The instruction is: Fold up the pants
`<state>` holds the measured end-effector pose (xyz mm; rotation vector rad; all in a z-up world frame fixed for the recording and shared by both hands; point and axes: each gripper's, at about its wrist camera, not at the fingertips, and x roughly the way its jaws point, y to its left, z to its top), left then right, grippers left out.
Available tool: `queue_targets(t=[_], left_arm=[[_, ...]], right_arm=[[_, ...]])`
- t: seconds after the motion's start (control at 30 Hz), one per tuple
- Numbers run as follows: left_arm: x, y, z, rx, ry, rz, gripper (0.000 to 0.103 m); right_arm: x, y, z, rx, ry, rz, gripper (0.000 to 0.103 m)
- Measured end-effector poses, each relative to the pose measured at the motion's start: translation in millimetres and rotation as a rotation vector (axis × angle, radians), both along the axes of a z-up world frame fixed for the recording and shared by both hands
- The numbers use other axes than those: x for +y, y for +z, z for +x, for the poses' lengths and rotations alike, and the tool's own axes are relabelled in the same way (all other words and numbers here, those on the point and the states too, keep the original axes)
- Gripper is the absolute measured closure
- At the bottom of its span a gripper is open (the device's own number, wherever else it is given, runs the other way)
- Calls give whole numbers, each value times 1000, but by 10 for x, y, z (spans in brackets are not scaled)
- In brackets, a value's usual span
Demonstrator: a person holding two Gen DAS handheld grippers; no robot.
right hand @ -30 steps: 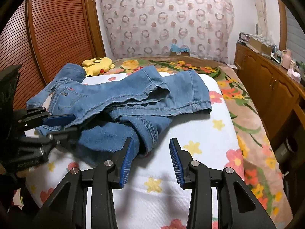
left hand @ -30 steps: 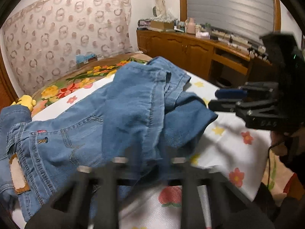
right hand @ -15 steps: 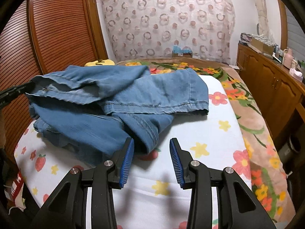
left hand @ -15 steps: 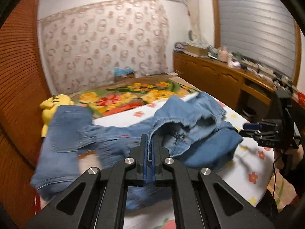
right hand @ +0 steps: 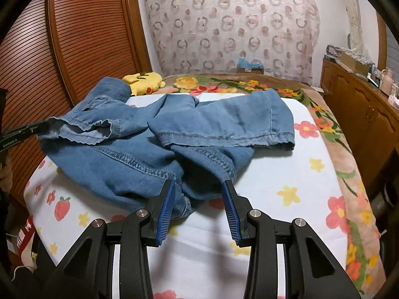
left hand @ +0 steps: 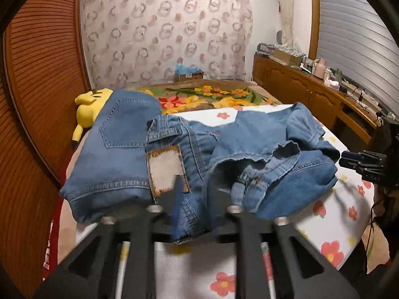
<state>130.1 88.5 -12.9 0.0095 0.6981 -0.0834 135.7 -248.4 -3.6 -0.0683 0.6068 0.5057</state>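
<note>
1. Since a second ago the jeans point(right hand: 159, 147) have been dragged toward the wooden sliding door point(right hand: 82, 37) side and now lie spread wider over the bed sheet point(right hand: 294, 174), waistband end by the left gripper point(left hand: 193, 214)
2. Left gripper jaws have just been opening; a fold of waistband denim with the leather patch point(left hand: 165, 168) hangs between them, pads blurred, not visibly pressing
3. Right gripper point(right hand: 199, 209) has kept its place at the near edge of the jeans, jaws parted, blue pads point(right hand: 167, 209) either side of a denim bulge, nothing pinched
4. One trouser leg lies flat across the sheet, hem toward the cupboard point(right hand: 361, 114)
5. Yellow plush toy point(right hand: 144, 81) sits beyond the jeans, near the door
</note>
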Motion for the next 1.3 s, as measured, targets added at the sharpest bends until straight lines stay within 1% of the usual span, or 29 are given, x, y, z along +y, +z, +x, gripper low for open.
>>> queue_targets(t=[0.03,0.07,0.13,0.2,0.23,0.4,0.57,0.63,0.7,0.77,0.83,0.93,0.97,1.0,1.07,1.2,1.3], left_arm=[[-4,6,5,-3,-1,1,64],[-16,9,5,-9,-3,-1,56],[-38,17,2,-13,-17,-14,54],[-83,26,11,-17,-38,-16,44],[-147,27,24,-20,-50,-15,42],[-477,-10,135,-13,-129,-15,42],[-796,-62,325,6,-192,2,42],[-897,-70,405,6,-220,9,46],[-991,-88,519,18,-240,37,56],[-1067,-115,642,36,-252,64,61],[-1129,-168,779,64,-258,98,64],[-1182,-260,906,101,-264,140,81],[-1176,-281,931,110,-261,154,90],[-1150,-280,933,107,-257,159,92],[-1066,-221,903,81,-246,158,93],[-671,26,875,31,-149,140,93],[-353,188,893,8,-83,131,93]], right_arm=[[-8,-4,1,0,1,-2,63],[-10,-2,0,0,1,-3,63],[-15,7,-2,-1,2,-2,63],[-33,1,1,-1,3,3,63],[-26,-5,3,0,4,7,62],[12,-80,-3,6,6,7,62],[42,-97,-32,-18,2,-11,62],[48,-121,-56,-22,1,-11,62],[38,-138,-54,-20,-2,-7,62],[39,-155,-58,-19,-4,-3,62],[44,-170,-74,-19,-4,-2,62],[43,-171,-89,-21,-3,-1,62],[38,-168,-89,-21,-3,0,62],[37,-167,-91,-20,-1,1,62],[35,-163,-98,-21,3,-1,62],[22,-151,-82,-18,0,-1,62],[12,-133,-80,-21,-2,2,62]])
